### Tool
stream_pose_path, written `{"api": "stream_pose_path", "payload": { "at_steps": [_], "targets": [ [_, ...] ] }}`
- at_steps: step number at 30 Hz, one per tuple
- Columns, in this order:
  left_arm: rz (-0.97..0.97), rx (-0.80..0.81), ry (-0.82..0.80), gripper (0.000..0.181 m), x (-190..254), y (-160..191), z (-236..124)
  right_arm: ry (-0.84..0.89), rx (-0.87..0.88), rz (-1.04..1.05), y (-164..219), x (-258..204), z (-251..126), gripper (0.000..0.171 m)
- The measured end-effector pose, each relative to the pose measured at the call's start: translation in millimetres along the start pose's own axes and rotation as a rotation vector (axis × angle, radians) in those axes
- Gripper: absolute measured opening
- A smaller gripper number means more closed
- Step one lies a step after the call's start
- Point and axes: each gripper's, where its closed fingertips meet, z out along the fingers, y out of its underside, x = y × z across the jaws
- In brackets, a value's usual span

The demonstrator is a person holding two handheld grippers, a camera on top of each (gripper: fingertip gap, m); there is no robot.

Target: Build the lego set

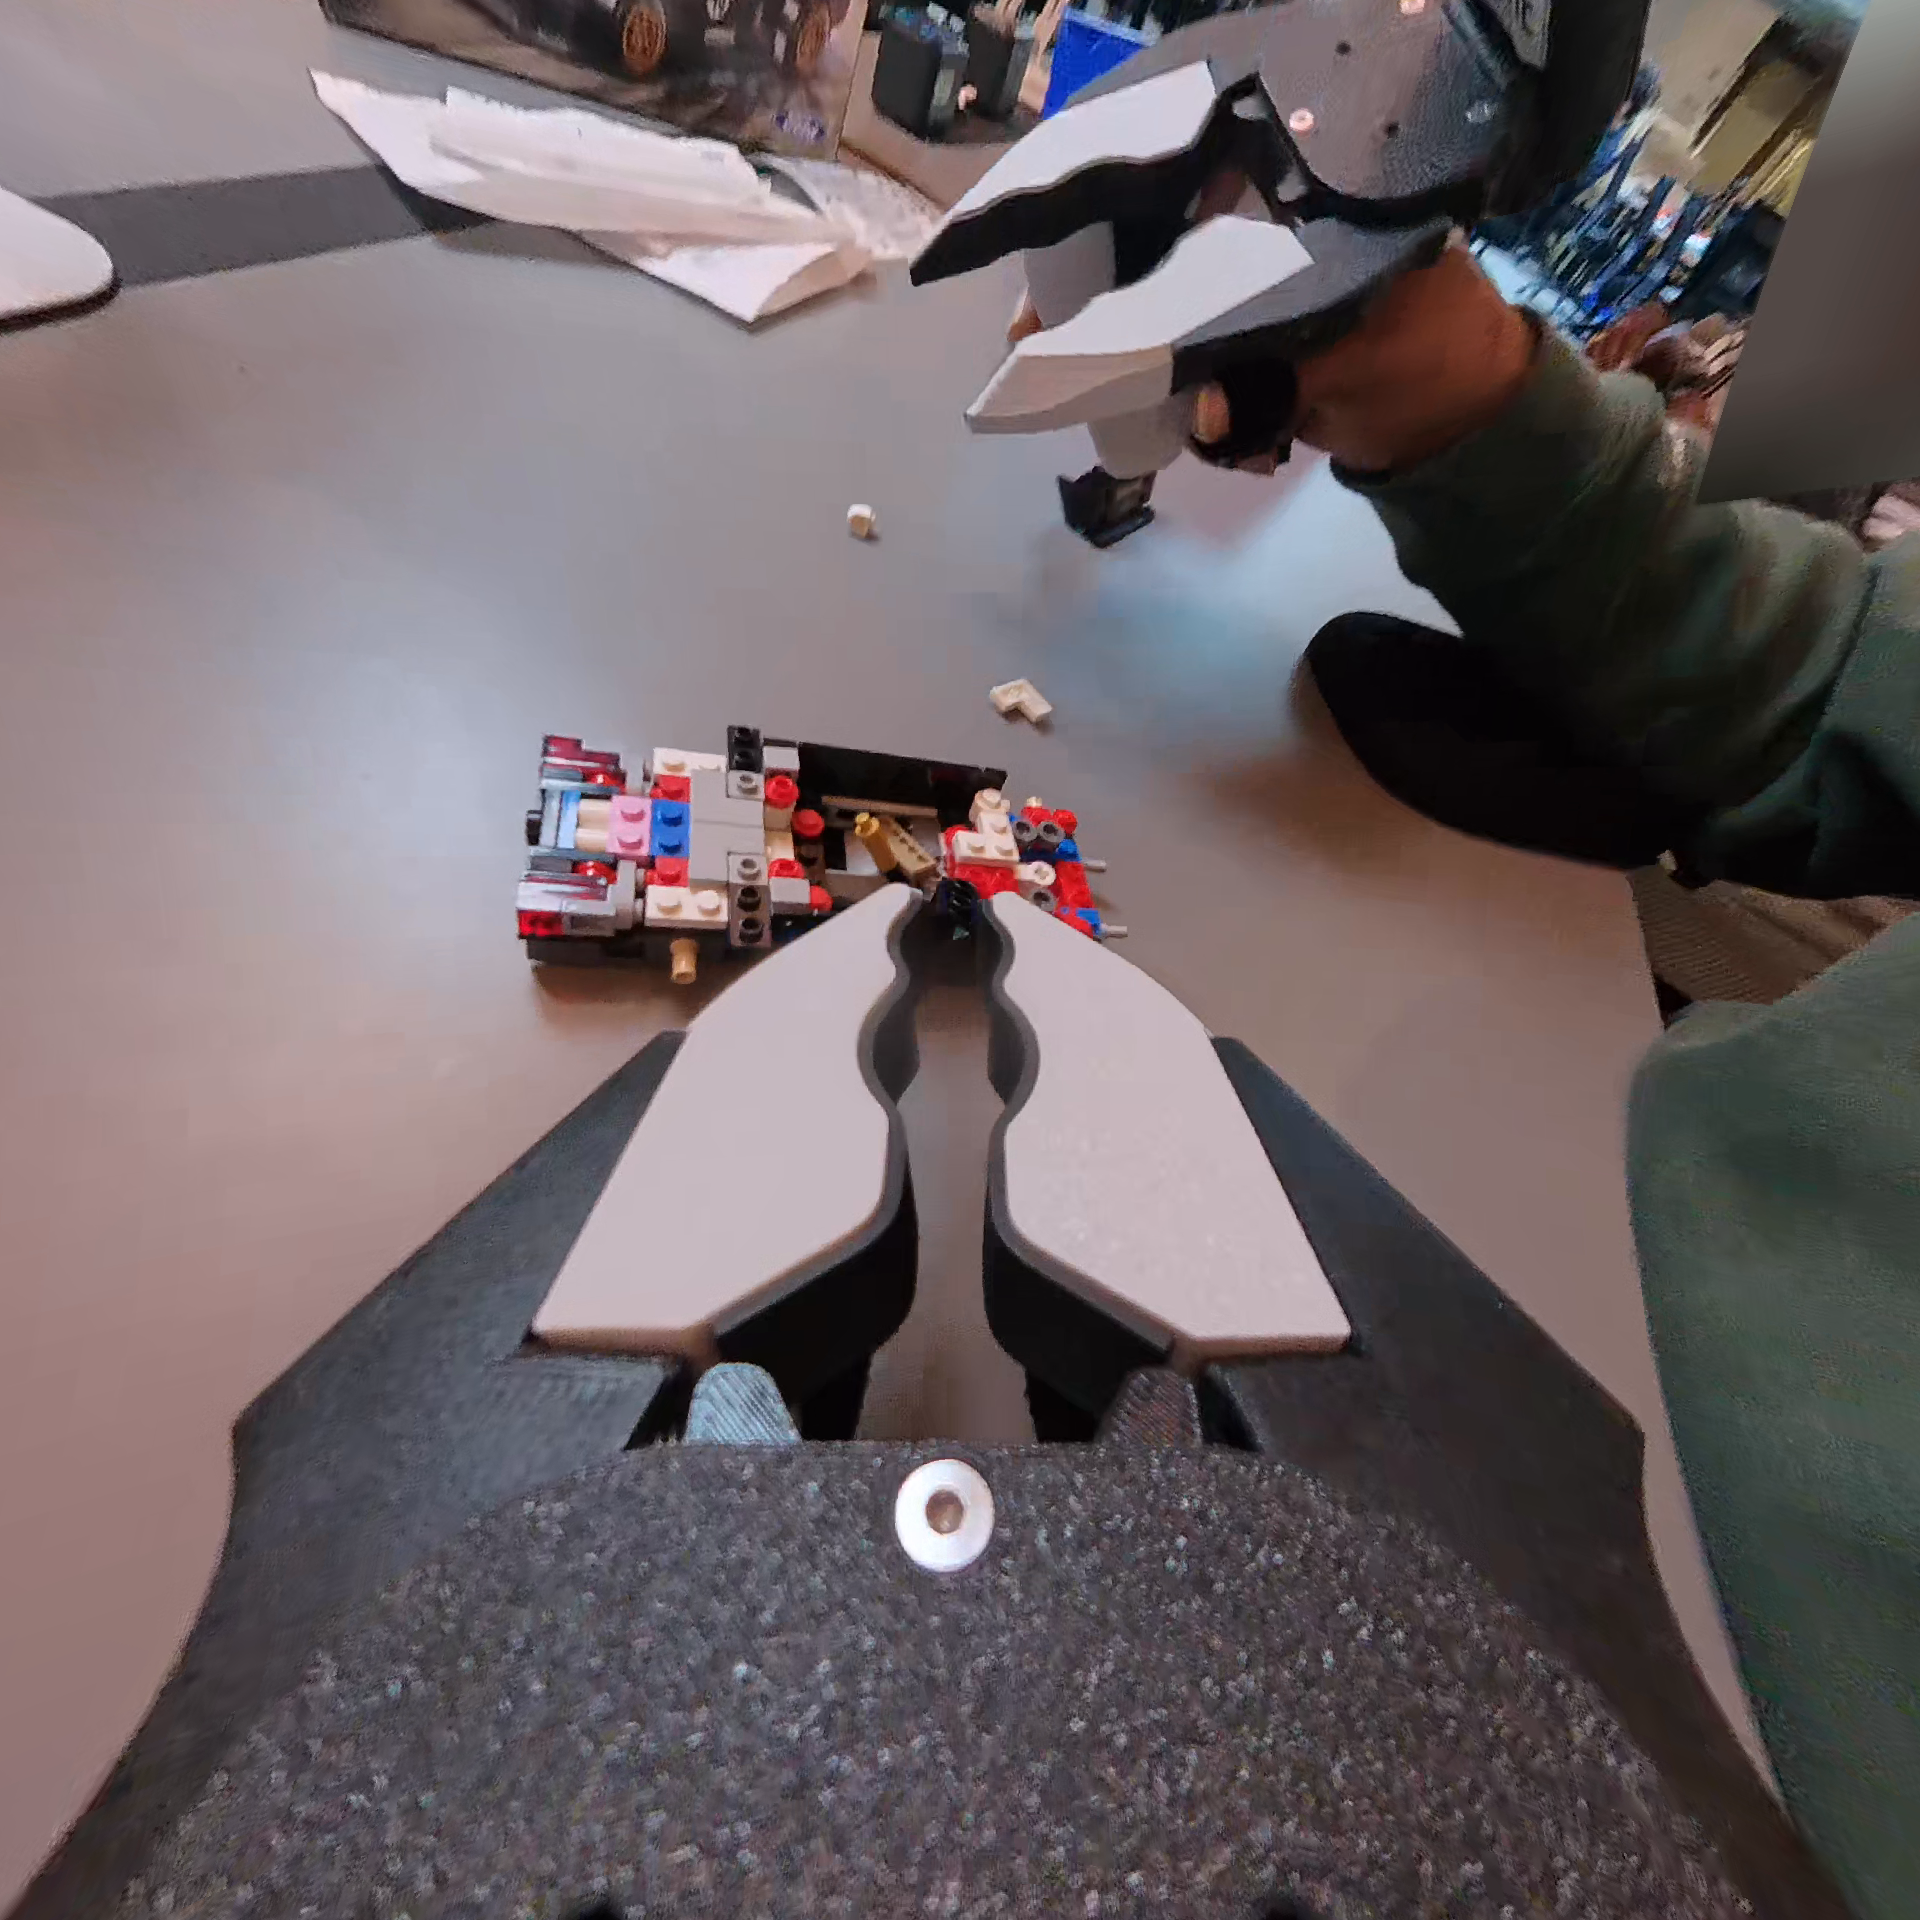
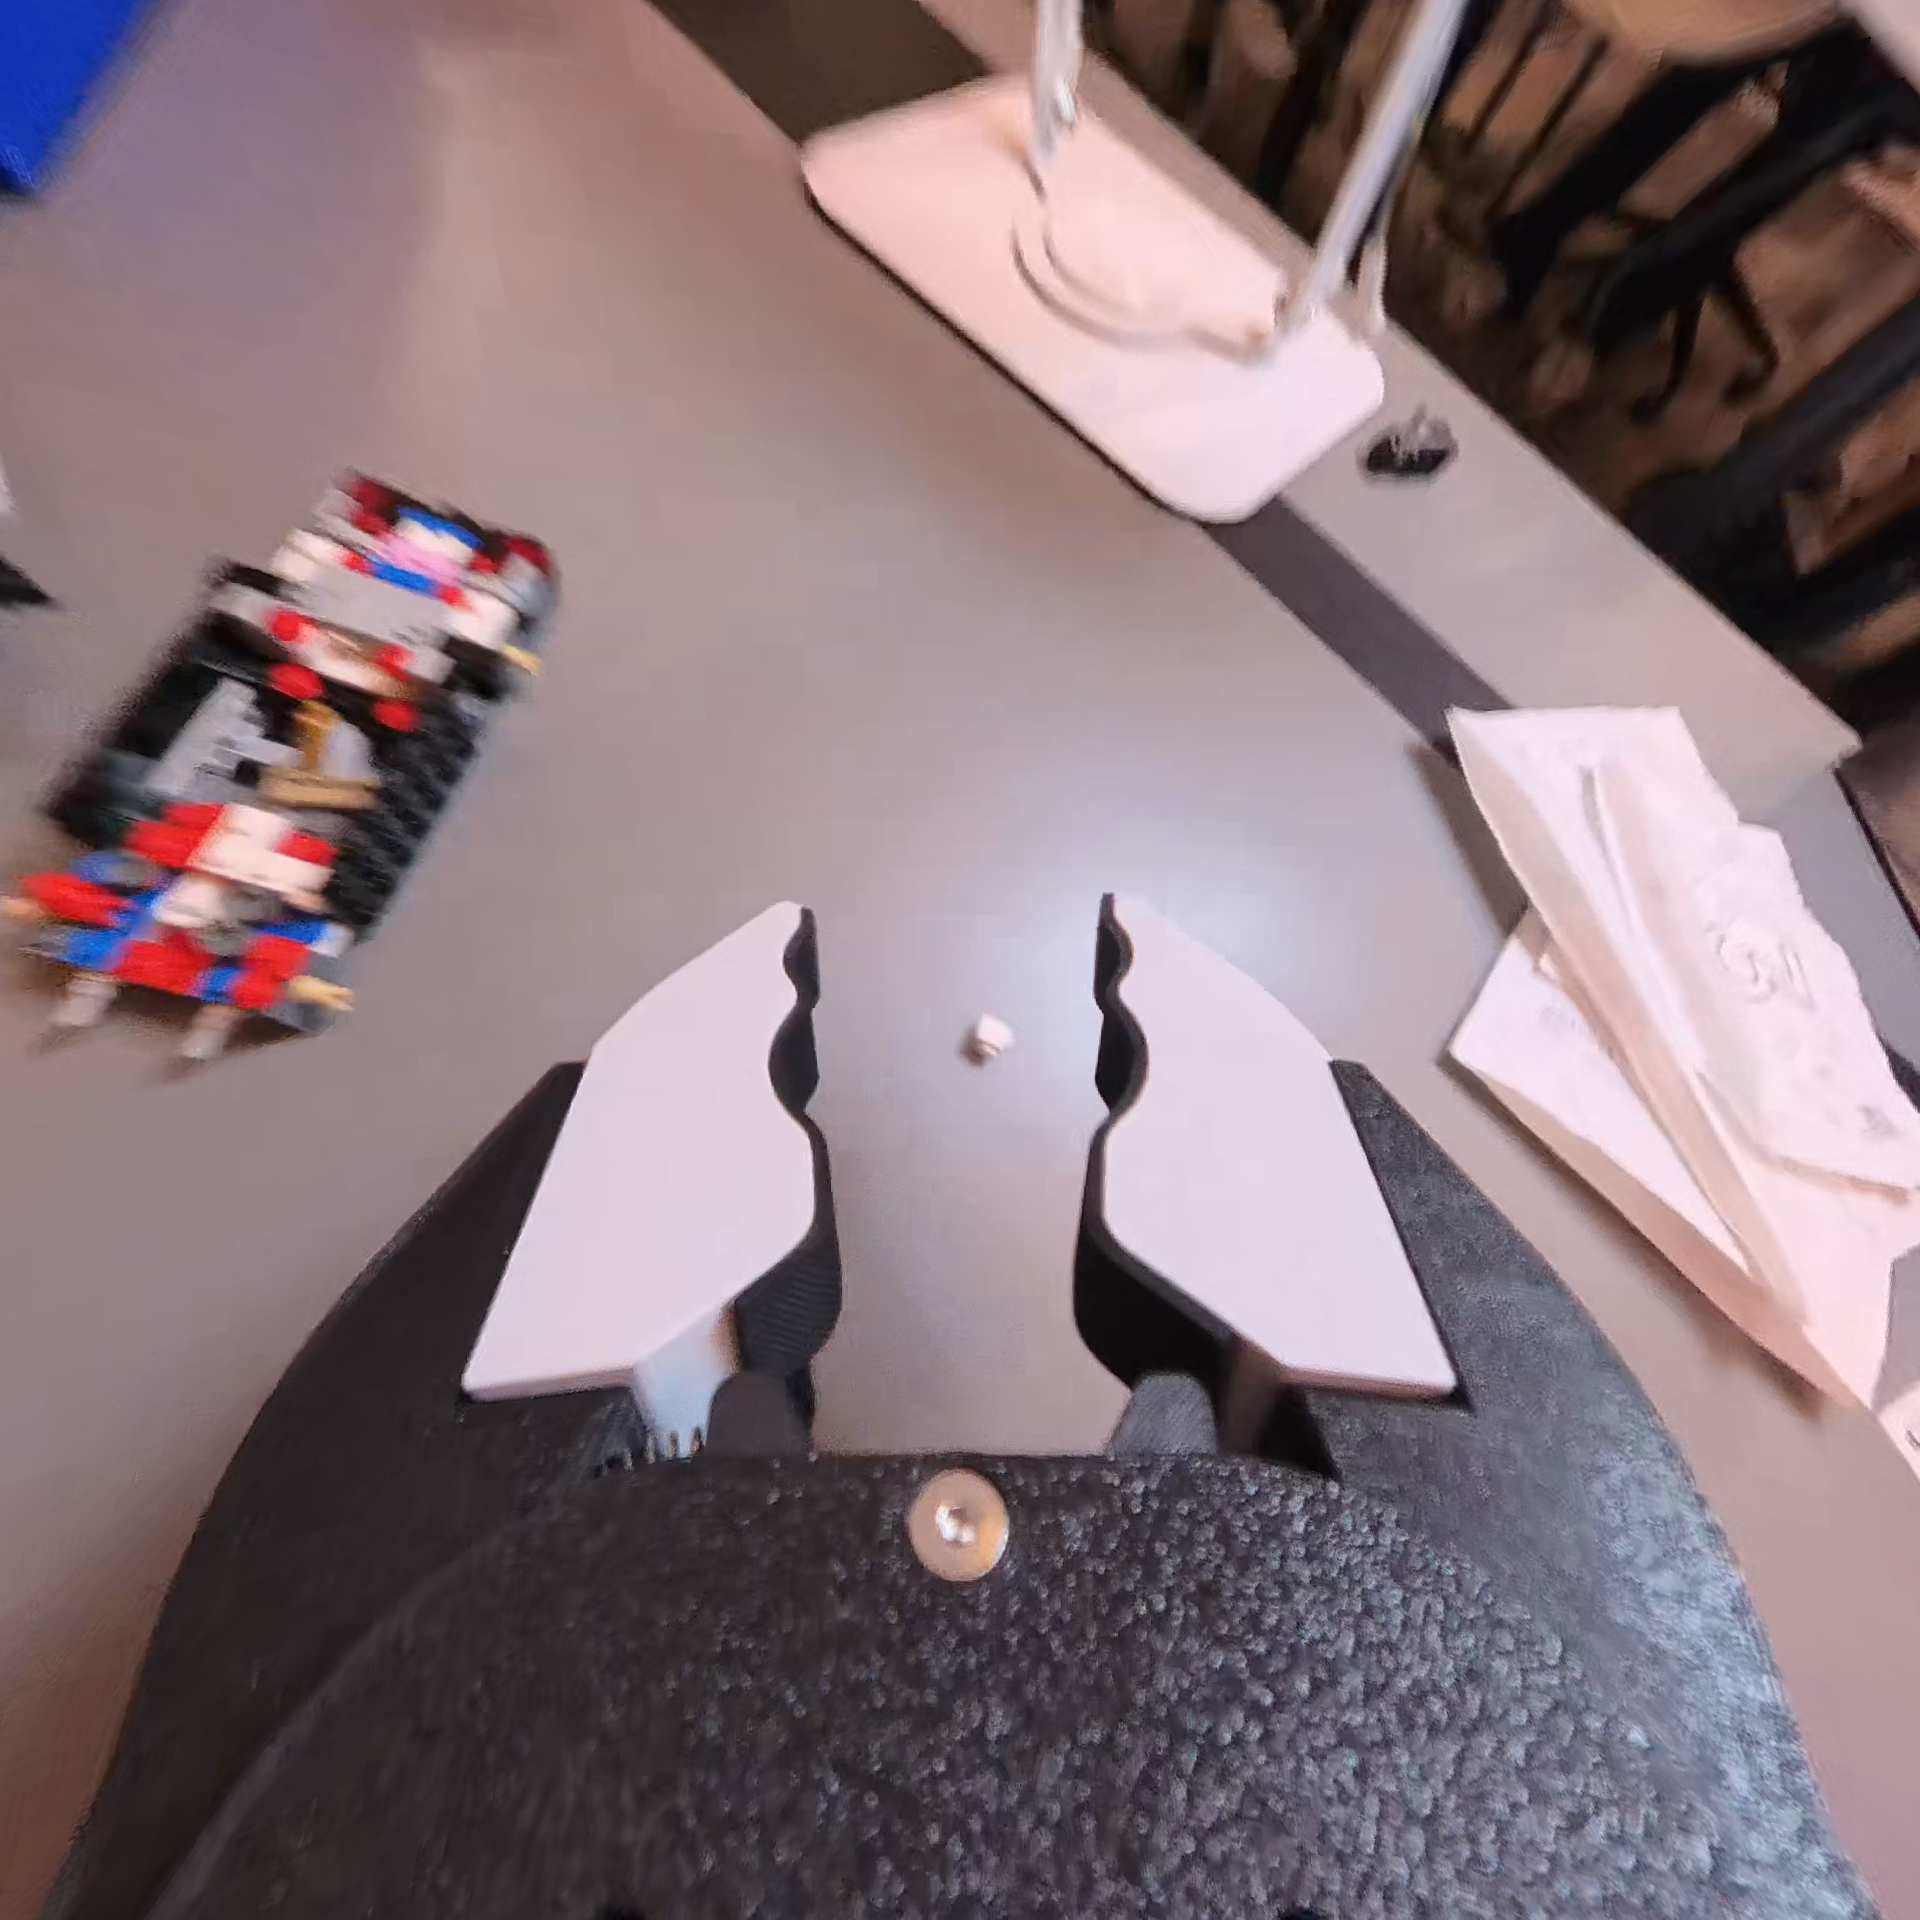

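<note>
Left wrist view: the left gripper [image 1: 954, 902] sits low at centre frame, fingers nearly together, pinching a small dark piece [image 1: 956, 902] at their tips. The tips meet the near edge of the partly built lego model [image 1: 790, 847], which lies flat on the grey table [image 1: 312, 623] just above centre. The model shows red, white, blue, pink and grey bricks on a black base.

Two loose pale pieces lie on the table to the upper right of the model: an L-shaped one [image 1: 1020, 699] close by, a small round one [image 1: 860, 520] farther up. A small black part [image 1: 1107, 506] stands beyond them.

The right gripper [image 1: 940, 348] hangs above the table at upper right, fingers spread, nothing between them. A green sleeve [image 1: 1579, 582] runs along the right edge. White paper bags [image 1: 644, 197] lie at the top, the set's box [image 1: 623, 52] behind them.

Right wrist view, motion-blurred: the right gripper [image 2: 956, 914] is wide open and empty. A small white piece [image 2: 988, 1036] lies on the table in the gap between its fingers, touching neither. The model [image 2: 281, 758] lies at the left of frame, well apart from the fingers. A white lamp base [image 2: 1091, 281] sits at the top, and the paper bags [image 2: 1683, 997] at the right edge.
</note>
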Motion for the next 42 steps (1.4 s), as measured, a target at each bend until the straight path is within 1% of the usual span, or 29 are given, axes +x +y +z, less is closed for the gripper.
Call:
{"api": "stream_pose_path", "payload": {
  "at_steps": [2, 4, 6, 8, 10, 13, 18, 25, 27, 30, 32, 34, 36, 40, 42],
  "targets": [
    [0.002, 0.03, 0.031, 0.008, 6, -4, -1, -0.096, 0.123, 0.009, -22, -34, -6, 0.051],
    [-0.006, 0.068, 0.081, 0.008, 15, -10, 0, -0.222, 0.233, -0.005, -41, -83, -10, 0.051],
    [-0.033, 0.112, 0.165, 0.008, 28, -17, 1, -0.317, 0.322, -0.065, -54, -131, -14, 0.05],
    [-0.082, 0.167, 0.263, 0.008, 42, -25, 1, -0.348, 0.382, -0.152, -60, -160, -17, 0.05],
    [-0.139, 0.206, 0.347, 0.008, 53, -30, 0, -0.385, 0.455, -0.159, -66, -174, -24, 0.044],
    [-0.203, 0.244, 0.432, 0.008, 64, -35, -3, -0.443, 0.495, -0.128, -67, -183, -29, 0.037],
    [-0.289, 0.283, 0.509, 0.008, 72, -41, -7, -0.457, 0.507, -0.141, -65, -185, -28, 0.027],
    [-0.431, 0.356, 0.541, 0.008, 60, -48, -20, -0.488, 0.543, -0.087, -77, -177, -25, 0.019],
    [-0.39, 0.346, 0.491, 0.008, 54, -45, -17, -0.523, 0.547, -0.048, -79, -176, -26, 0.018],
    [-0.336, 0.347, 0.499, 0.008, 60, -48, -15, -0.596, 0.546, 0.043, -79, -175, -28, 0.018],
    [-0.245, 0.317, 0.453, 0.008, 62, -42, -10, -0.627, 0.537, 0.089, -75, -174, -30, 0.018],
    [-0.2, 0.315, 0.433, 0.008, 65, -41, -8, -0.635, 0.522, 0.112, -71, -172, -32, 0.013],
    [-0.188, 0.307, 0.432, 0.008, 67, -39, -6, -0.628, 0.522, 0.11, -69, -172, -35, 0.009],
    [-0.184, 0.288, 0.477, 0.008, 75, -37, -6, -0.647, 0.512, 0.059, -67, -176, -43, 0.008],
    [-0.16, 0.255, 0.481, 0.009, 78, -33, -6, -0.675, 0.478, 0.029, -64, -179, -45, 0.008]
  ]
}}
